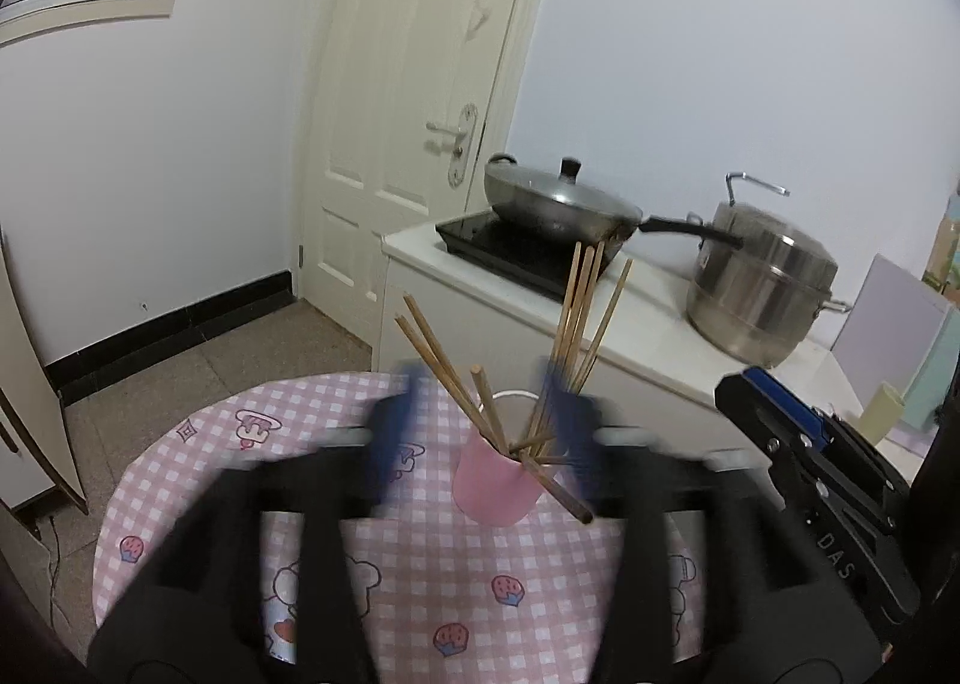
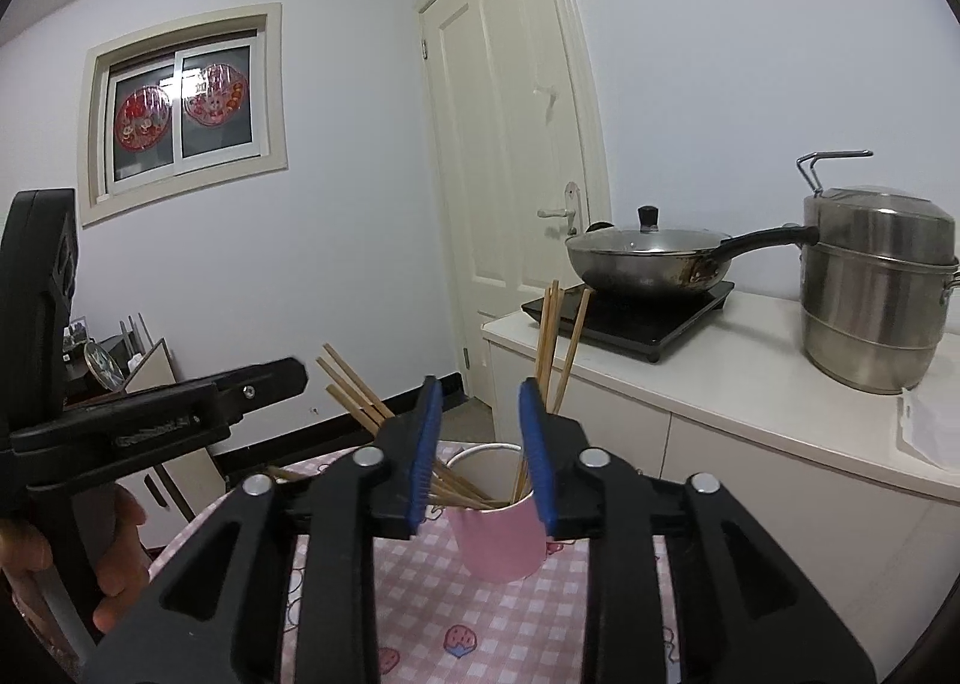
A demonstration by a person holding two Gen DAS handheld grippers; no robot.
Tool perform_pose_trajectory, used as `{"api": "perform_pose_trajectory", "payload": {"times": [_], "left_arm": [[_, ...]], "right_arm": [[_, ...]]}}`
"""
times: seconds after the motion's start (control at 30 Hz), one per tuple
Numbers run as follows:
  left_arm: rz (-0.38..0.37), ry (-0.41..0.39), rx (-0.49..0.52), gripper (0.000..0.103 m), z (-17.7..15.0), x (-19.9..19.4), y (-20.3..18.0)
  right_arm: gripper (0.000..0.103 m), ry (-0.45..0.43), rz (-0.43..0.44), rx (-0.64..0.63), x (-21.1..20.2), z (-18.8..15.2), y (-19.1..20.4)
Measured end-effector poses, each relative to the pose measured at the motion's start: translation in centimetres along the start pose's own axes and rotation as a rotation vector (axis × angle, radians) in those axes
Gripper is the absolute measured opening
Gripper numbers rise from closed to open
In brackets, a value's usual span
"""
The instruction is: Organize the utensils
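Both wrist cameras look forward and slightly down along their own tongs from close above the checked counter [image 1: 420, 582], the left beside the right, sharing the pink cup [image 1: 492, 483] of chopsticks [image 2: 564, 336], door [image 2: 510, 114] and wok [image 1: 558, 198].

"DAS" printed on right gripper [image 1: 834, 555] body.

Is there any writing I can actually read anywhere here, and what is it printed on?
"DAS": white letters on the black body of the right hand-held gripper, seen from the left wrist view.
Embossed lettering on the left hand-held gripper's body: too blurred to read.
Red window decorations: characters too small to read.
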State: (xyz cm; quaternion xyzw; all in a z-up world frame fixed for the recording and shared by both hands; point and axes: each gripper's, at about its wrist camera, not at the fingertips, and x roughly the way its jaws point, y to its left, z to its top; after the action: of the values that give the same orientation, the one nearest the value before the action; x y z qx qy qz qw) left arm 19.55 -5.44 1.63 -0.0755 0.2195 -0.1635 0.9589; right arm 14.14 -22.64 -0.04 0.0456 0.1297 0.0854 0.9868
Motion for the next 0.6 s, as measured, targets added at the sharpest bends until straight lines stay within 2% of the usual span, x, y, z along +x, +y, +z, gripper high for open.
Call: {"api": "perform_pose_trajectory", "payload": {"times": [0.2,0.27,0.4,0.6], "left_arm": [[0.007,-0.039,0.002,0.059,-0.2,-3.1,0.3],[0.017,-0.042,0.004,0.059,-0.5,-4.2,0.6],[0.062,-0.059,0.033,0.068,-1.8,-6.5,0.9],[0.134,-0.106,0.081,0.077,-3.7,-10.4,1.1]], "right_arm": [[0.028,-0.006,-0.003,0.004,-2.2,-0.2,0.7],[0.032,-0.008,-0.001,0.001,-3.0,-0.3,1.1],[0.036,-0.013,0.001,-0.006,-4.6,-0.8,2.0],[0.056,-0.027,-0.019,-0.032,-7.4,-1.8,3.8]]}}
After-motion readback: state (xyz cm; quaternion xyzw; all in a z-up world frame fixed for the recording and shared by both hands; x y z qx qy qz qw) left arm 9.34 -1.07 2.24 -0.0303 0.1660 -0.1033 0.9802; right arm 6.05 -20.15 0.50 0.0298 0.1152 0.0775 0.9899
